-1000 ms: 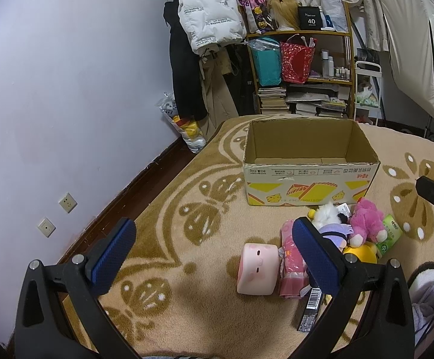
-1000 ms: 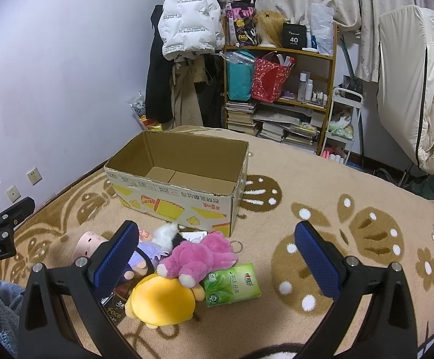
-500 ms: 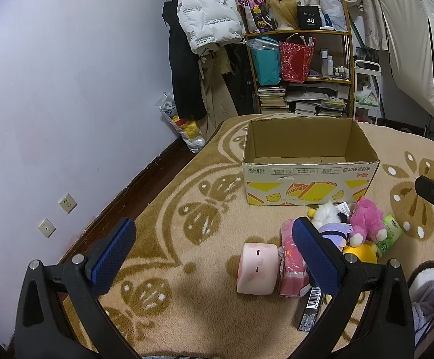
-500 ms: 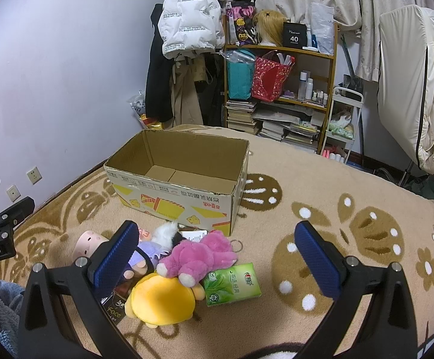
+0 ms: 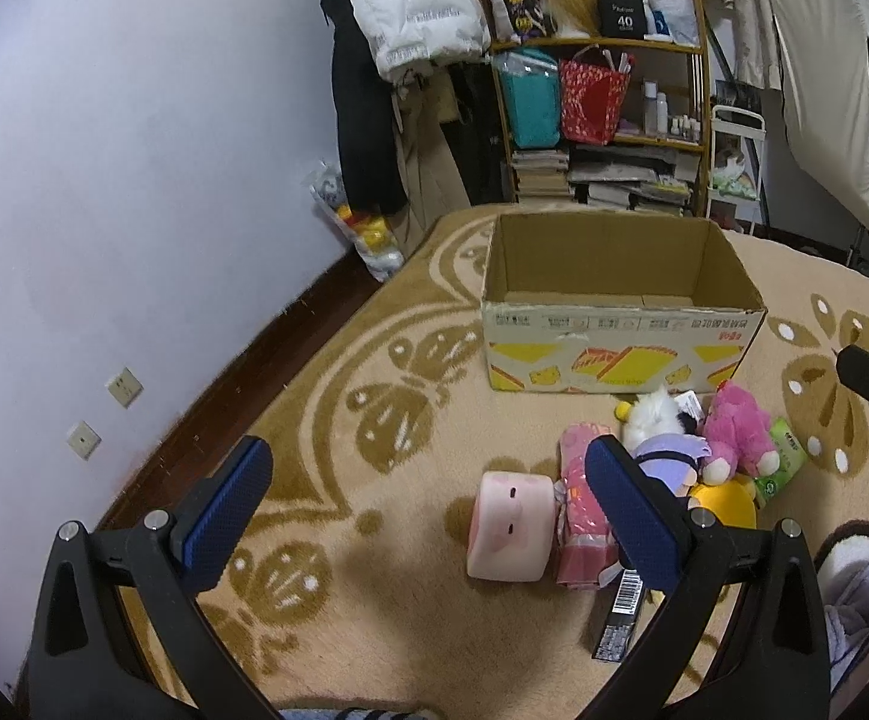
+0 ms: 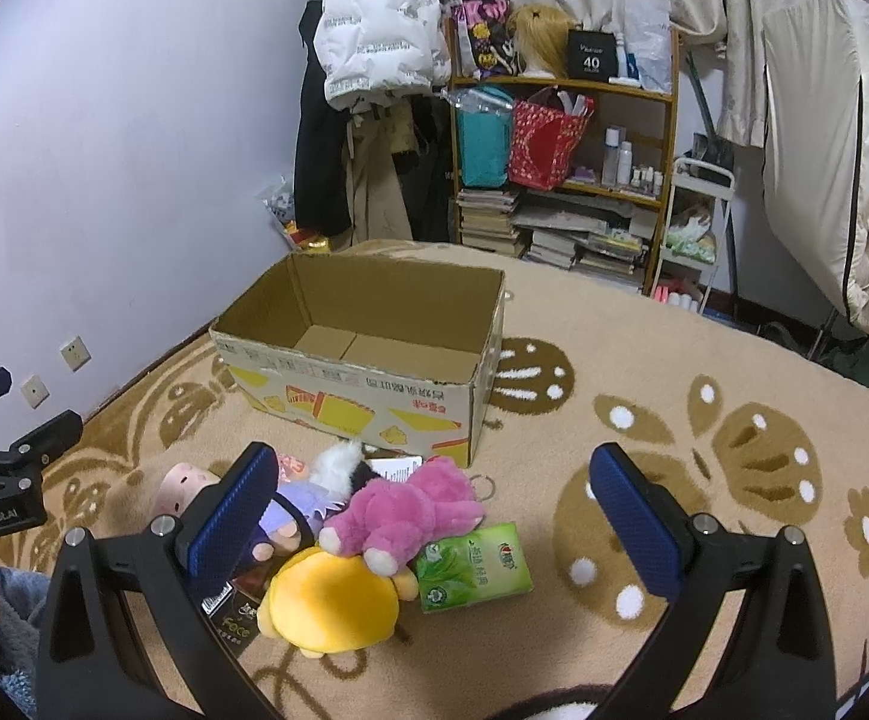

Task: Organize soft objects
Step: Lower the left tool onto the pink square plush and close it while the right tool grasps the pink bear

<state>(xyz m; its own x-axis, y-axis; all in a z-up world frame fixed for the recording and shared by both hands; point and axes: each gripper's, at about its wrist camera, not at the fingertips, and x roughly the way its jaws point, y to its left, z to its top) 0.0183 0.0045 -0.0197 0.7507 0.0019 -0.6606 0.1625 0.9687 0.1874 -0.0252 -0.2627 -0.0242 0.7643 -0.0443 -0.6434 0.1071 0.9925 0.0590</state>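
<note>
— Cardboard box [image 6: 368, 354] sat open on the patterned carpet [image 6: 674, 372], nothing visible inside it. Where were the soft toys?

— Heaped just in front of it. A pink plush [image 6: 404, 513] lay over a yellow plush [image 6: 329, 603], with a purple-and-white doll [image 6: 314, 489] beside them and a green tissue pack [image 6: 473, 564] touching the pink one. A pink square cushion [image 5: 512, 525] rested at the pile's left end.

— And the grippers?

— Both were spread wide and carried nothing. The left gripper [image 5: 428, 507] hung above the carpet near the cushion; the right gripper [image 6: 434, 519] hung over the plush pile.
</note>
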